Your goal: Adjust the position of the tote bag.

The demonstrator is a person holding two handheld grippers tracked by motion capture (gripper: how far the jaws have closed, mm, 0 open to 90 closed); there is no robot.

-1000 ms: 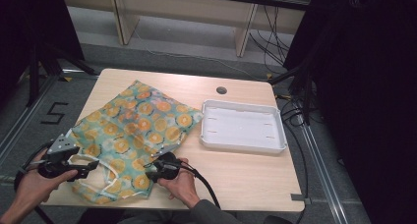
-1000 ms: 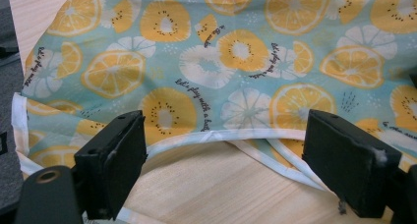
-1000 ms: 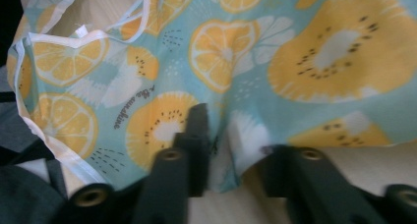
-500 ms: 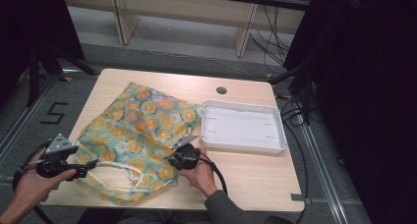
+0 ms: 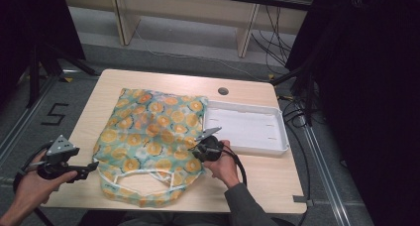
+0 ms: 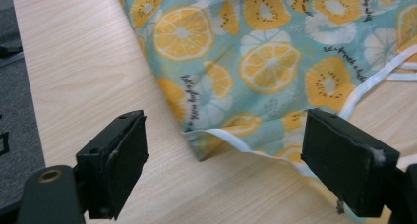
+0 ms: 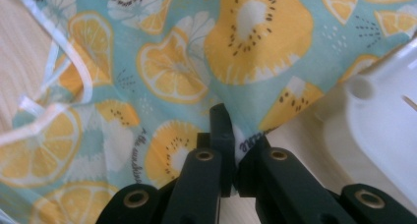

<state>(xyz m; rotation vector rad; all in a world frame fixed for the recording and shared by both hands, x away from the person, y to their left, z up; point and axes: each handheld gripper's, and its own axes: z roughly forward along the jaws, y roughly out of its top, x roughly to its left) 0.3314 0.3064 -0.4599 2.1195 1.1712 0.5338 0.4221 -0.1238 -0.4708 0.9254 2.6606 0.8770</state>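
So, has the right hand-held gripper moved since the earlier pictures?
Yes. The right hand-held gripper, shut on the fruit-print bag, has moved rightward and away from the person, closer to the white tray.

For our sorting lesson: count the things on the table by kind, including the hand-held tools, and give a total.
Fruit-print cloth bags: 1
White trays: 1
Hand-held tools: 2, the left tool open by the bag's corner, the right tool shut on the bag's edge
Total: 4

The right gripper (image 7: 231,145) pinches a fold of the fruit-print bag (image 7: 187,62), jaws closed on the cloth. A white tray (image 7: 388,130) lies just right, apparently touching the bag's edge.
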